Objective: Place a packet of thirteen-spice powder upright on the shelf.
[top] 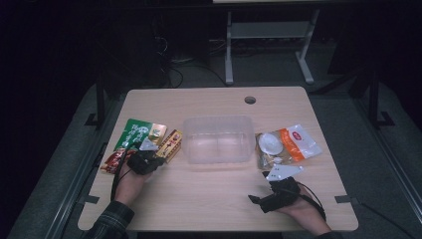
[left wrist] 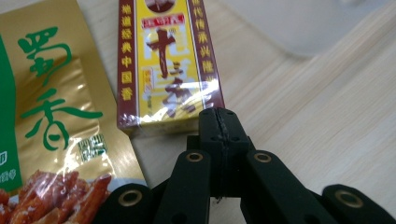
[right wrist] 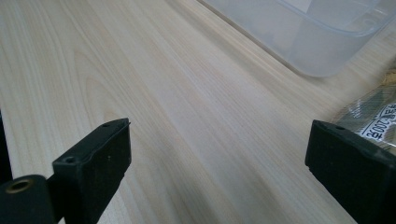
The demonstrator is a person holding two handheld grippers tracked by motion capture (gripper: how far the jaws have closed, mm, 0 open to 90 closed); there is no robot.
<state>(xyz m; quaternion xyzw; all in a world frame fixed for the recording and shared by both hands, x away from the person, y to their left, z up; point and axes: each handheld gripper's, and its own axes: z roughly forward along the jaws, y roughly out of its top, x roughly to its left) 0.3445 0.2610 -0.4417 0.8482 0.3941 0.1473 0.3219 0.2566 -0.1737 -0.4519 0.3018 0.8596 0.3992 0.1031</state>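
High view, pale wooden table [top: 214,199], dark room, left gripper [top: 149,158] clenched, right gripper [top: 271,196] released.

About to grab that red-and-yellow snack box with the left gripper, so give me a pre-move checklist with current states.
1. Left gripper open enough to take the box: not ok, jaws are shut together.
2. Left gripper lined up with the snack box: ok, tips sit at its near end.
3. Plastic bin free to receive it: ok, looks empty.
4. Green-gold pouch clear of the box: cannot tell, edges lie very close.
5. Right gripper out of the way: ok, open over bare table.
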